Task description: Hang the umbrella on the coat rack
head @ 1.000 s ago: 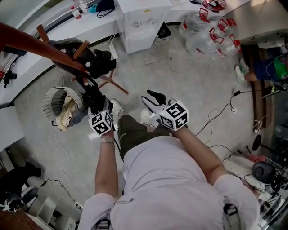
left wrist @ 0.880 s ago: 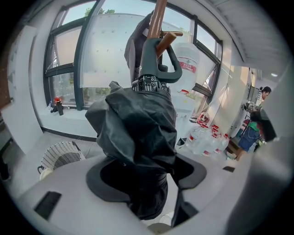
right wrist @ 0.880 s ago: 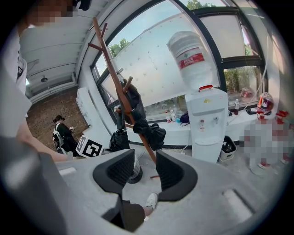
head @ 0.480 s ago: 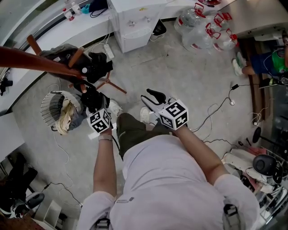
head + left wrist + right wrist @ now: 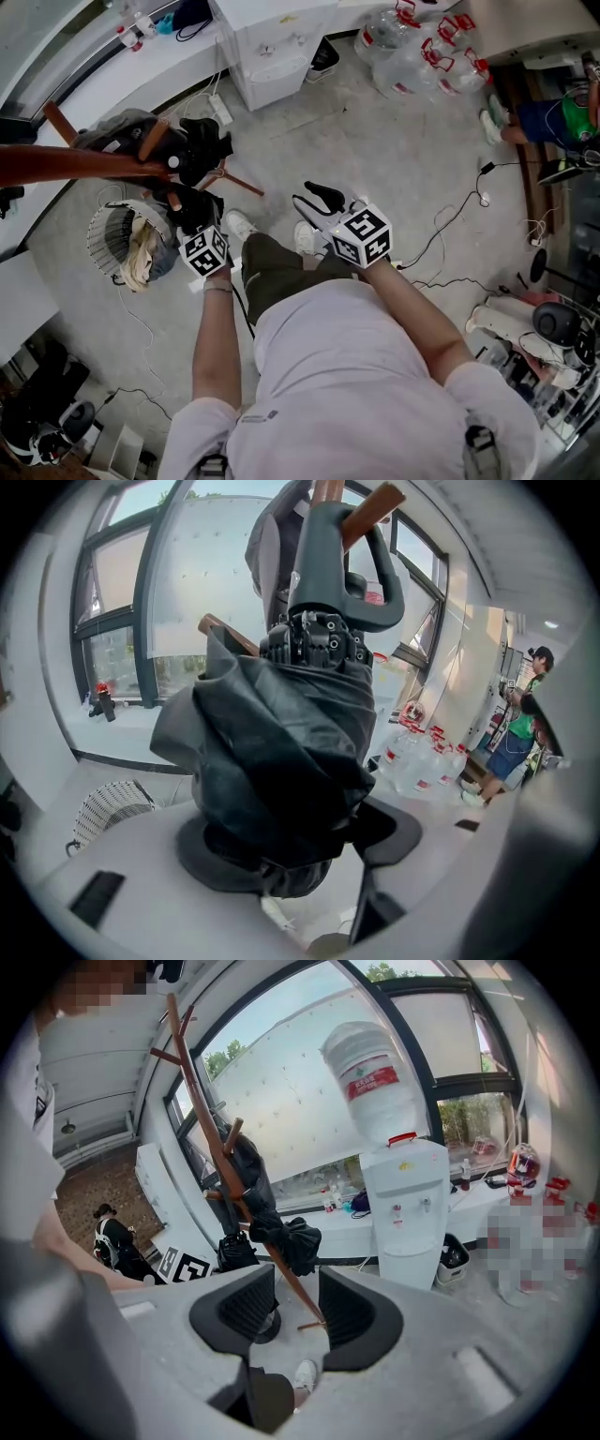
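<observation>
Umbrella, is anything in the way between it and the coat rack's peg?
Nothing visible does. The handle of the umbrella is right up by a wooden peg of the coat rack. A grey coat hangs just behind, not between them.

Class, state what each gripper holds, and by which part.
Left gripper grips the umbrella by its folded cloth. Right gripper holds nothing, jaws apart.

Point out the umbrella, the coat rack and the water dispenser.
umbrella (image 5: 281,752), left gripper view, folded black fabric.
coat rack (image 5: 75,164), head view, wooden pole.
water dispenser (image 5: 408,1213), right gripper view, white front.
</observation>
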Motion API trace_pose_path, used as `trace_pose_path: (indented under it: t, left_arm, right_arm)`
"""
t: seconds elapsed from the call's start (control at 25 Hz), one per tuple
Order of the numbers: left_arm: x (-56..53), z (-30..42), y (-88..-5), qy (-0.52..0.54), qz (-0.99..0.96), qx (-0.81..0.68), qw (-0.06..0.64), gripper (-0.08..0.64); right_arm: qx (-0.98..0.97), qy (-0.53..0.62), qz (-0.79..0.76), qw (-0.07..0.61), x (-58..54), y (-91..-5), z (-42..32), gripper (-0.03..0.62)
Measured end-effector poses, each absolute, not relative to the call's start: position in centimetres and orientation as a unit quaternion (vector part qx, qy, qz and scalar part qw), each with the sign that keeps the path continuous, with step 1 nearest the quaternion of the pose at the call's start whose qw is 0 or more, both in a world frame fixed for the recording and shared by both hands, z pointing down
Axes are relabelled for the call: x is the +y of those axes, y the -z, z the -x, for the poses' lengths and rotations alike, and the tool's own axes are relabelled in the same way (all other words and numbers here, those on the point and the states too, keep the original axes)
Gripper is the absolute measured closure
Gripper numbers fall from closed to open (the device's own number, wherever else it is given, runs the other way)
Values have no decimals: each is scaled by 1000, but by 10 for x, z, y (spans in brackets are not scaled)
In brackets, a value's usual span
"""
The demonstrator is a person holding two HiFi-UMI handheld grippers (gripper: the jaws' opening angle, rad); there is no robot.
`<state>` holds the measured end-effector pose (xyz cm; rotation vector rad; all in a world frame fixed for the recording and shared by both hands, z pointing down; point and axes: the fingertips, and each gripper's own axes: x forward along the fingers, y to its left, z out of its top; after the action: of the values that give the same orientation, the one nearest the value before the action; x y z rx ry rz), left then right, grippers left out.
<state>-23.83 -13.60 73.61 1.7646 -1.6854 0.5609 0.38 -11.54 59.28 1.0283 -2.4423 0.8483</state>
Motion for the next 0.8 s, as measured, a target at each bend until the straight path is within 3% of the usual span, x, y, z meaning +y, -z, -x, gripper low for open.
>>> trace_pose_path:
  t: [0.8]
  left_arm:
    - [-162, 249, -747, -230, -667, -631, 323, 299]
  right_arm:
    - [-854, -306, -381, 175, -132, -595, 2, 448]
